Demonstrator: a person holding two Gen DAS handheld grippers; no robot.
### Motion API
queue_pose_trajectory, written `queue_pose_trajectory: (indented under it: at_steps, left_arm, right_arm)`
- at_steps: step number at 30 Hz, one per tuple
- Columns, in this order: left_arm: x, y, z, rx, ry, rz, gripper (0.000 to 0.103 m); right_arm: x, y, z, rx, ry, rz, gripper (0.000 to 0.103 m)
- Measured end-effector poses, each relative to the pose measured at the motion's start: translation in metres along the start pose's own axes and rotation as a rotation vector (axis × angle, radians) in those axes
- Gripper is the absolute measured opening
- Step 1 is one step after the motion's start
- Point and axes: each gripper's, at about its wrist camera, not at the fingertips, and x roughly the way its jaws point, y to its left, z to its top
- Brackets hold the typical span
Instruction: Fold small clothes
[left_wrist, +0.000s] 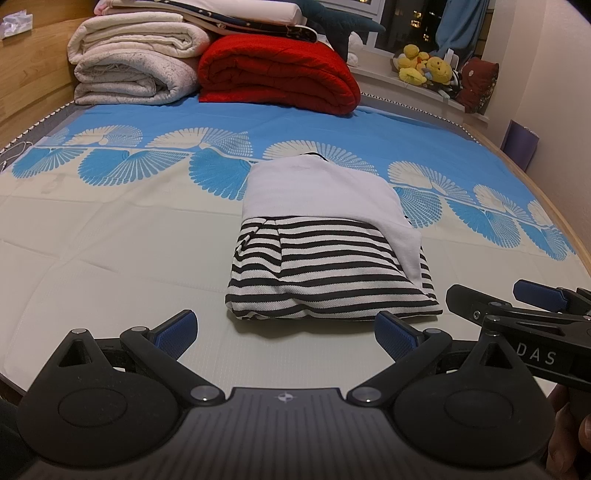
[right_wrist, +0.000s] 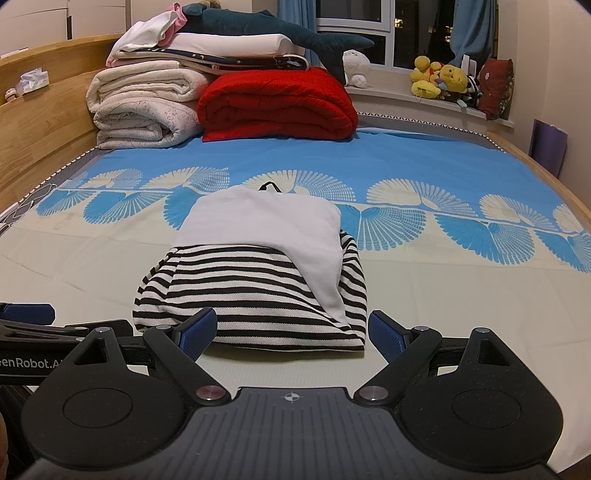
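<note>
Tongs (left_wrist: 284, 332) agape before folded garment (left_wrist: 325, 254)

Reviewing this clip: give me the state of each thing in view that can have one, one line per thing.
Striped garment: folded into a compact bundle, lying on the bed, not held.
Left gripper: open, empty, just short of the garment.
Right gripper: open, empty, fingers either side of the garment's near edge.
Red blanket: folded, at the head of the bed.
White blankets: folded, stacked.

A wooden-framed bed (right_wrist: 44, 122) with a blue fan-patterned sheet (right_wrist: 406, 162) carries folded blankets (right_wrist: 144, 110) and a red quilt (right_wrist: 277, 107); plush toys (right_wrist: 443, 81) line the dark window's sill (right_wrist: 406, 96).
</note>
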Motion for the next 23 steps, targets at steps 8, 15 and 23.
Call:
queue_pose_trajectory:
  at_steps: [8, 15, 23]
  left_arm:
    - [-0.0001, -0.0001, 0.0, -0.001, 0.001, 0.0, 0.102]
    - [0.0023, -0.0003, -0.0034, -0.003, 0.006, 0.0, 0.102]
    - [0.0029, -0.0003, -0.005, -0.005, 0.013, 0.001, 0.102]
  right_arm:
    - [0.0009, 0.0002, -0.0018, 0.002, 0.002, -0.001, 0.089]
    - [0.0028, 0.0006, -0.004, 0.003, 0.007, -0.001, 0.089]
    - [0.0039, 0.0023, -0.0043, 0.004, 0.015, -0.001, 0.089]
